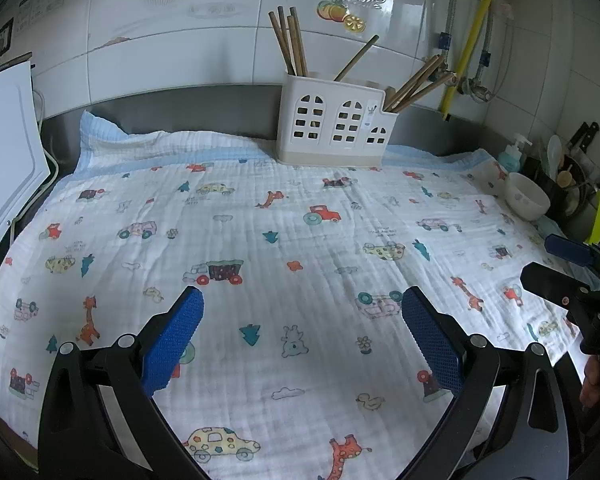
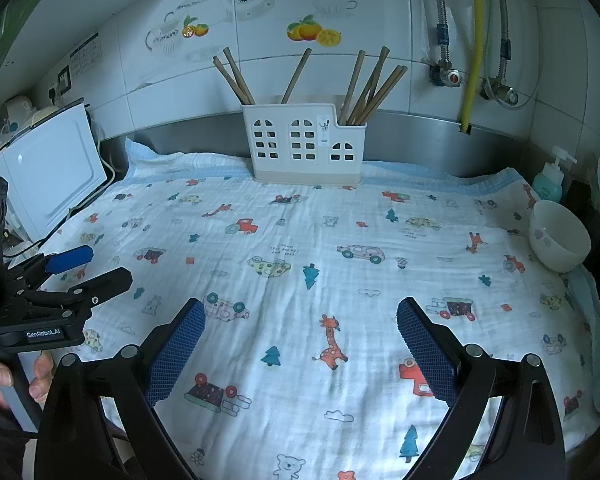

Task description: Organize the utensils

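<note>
Both wrist cams sit low over the near edge of the cloth-covered bench, looking forward between their own open jaws toward the tiled back wall. Left cam is offset left, so the utensil holder sits slightly right of centre; right cam has it near centre, at similar range. Shared: holder, cloth, white bowl; each sees the other gripper at its inner edge.

I am reading "GenRobot.AI" in white on the black body of the left tool; I am making out no other lettering.
</note>
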The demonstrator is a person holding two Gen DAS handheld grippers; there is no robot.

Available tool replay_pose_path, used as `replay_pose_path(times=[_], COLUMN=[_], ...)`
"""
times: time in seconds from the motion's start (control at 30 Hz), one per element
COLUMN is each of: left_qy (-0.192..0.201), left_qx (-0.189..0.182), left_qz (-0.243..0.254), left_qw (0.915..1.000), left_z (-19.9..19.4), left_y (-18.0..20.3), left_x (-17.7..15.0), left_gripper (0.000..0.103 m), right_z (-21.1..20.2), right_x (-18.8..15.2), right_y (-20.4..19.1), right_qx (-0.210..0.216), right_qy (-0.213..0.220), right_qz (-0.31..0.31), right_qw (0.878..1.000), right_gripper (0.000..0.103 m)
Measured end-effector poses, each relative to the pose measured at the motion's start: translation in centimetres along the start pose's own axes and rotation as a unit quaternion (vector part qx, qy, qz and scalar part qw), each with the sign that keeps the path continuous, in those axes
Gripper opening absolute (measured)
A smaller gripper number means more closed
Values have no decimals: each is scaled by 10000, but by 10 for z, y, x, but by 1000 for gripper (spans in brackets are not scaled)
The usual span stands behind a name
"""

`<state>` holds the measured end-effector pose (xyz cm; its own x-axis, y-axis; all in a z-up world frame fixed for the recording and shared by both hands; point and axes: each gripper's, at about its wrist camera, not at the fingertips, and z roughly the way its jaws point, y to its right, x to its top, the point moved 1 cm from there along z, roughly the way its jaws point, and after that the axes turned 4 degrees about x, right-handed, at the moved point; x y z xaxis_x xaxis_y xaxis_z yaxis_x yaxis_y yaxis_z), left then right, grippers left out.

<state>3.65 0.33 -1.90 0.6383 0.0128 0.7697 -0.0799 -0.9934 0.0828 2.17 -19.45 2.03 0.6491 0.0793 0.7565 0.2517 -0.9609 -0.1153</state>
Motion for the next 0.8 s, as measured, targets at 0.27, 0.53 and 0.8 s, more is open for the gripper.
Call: replay_pose_path(times=[0.27, 0.53, 0.8], left_qy=[-12, 34, -15], left_qx=[-3, -6, 21], left_qz=[3, -43, 18], left_qw=[10000, 10000, 10000], left_z=[1, 1, 0], left_y=[-1, -4, -4], left_x=[-1, -1, 0], left_gripper=[98, 98, 98], right_z=[4, 3, 3], right_x=[-1, -2, -2], right_y=[0, 0, 0], right_qx=[28, 41, 41], right_qy=[-27, -22, -38], right_qz=[6, 17, 7], right_qw=[10000, 10000, 10000], right_gripper=[93, 93, 93])
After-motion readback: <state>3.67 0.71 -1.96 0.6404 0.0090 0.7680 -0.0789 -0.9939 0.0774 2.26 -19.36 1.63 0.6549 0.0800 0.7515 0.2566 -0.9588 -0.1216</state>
